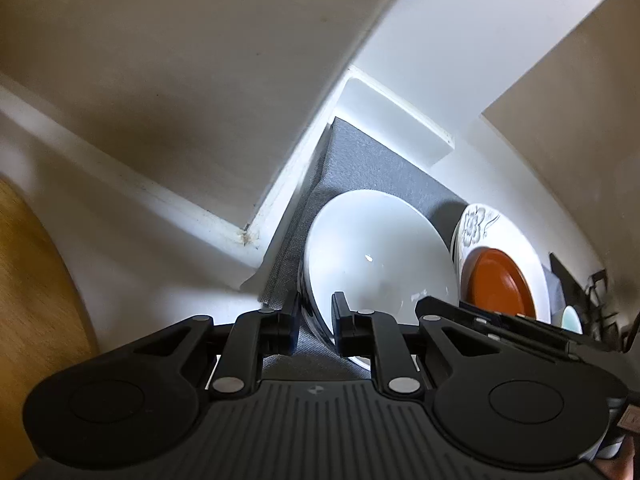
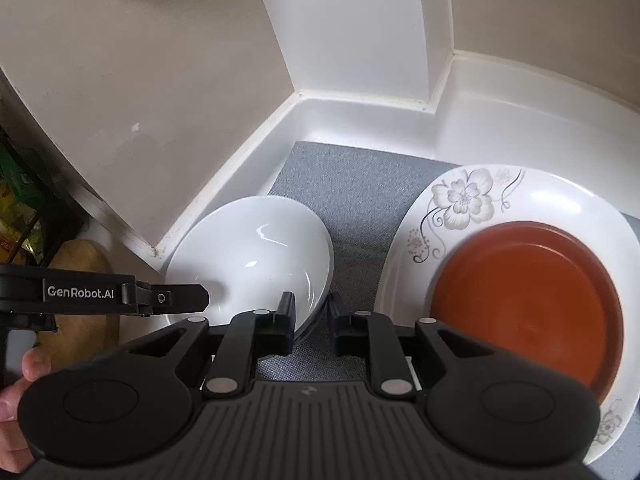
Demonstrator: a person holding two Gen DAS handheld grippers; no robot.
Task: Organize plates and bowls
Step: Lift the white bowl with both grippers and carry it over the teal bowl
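A white bowl (image 1: 376, 256) (image 2: 260, 256) sits on a grey mat (image 1: 360, 168) (image 2: 360, 184) in a white corner. Other bowl rims show under it. My left gripper (image 1: 316, 320) straddles its near rim with a gap between the fingers. My right gripper (image 2: 310, 316) straddles the bowl's right rim, also with a gap. To the right lies a flowered white plate (image 1: 480, 224) (image 2: 472, 200) with an orange-brown plate (image 1: 500, 284) (image 2: 532, 300) on it. The left gripper's body (image 2: 100, 294) shows in the right wrist view, left of the bowl.
White walls and a raised white ledge (image 1: 396, 120) close the corner behind the mat. A wooden board (image 1: 36, 288) (image 2: 84, 300) lies at the left. Dark clutter (image 1: 588, 292) stands beyond the plates at the right.
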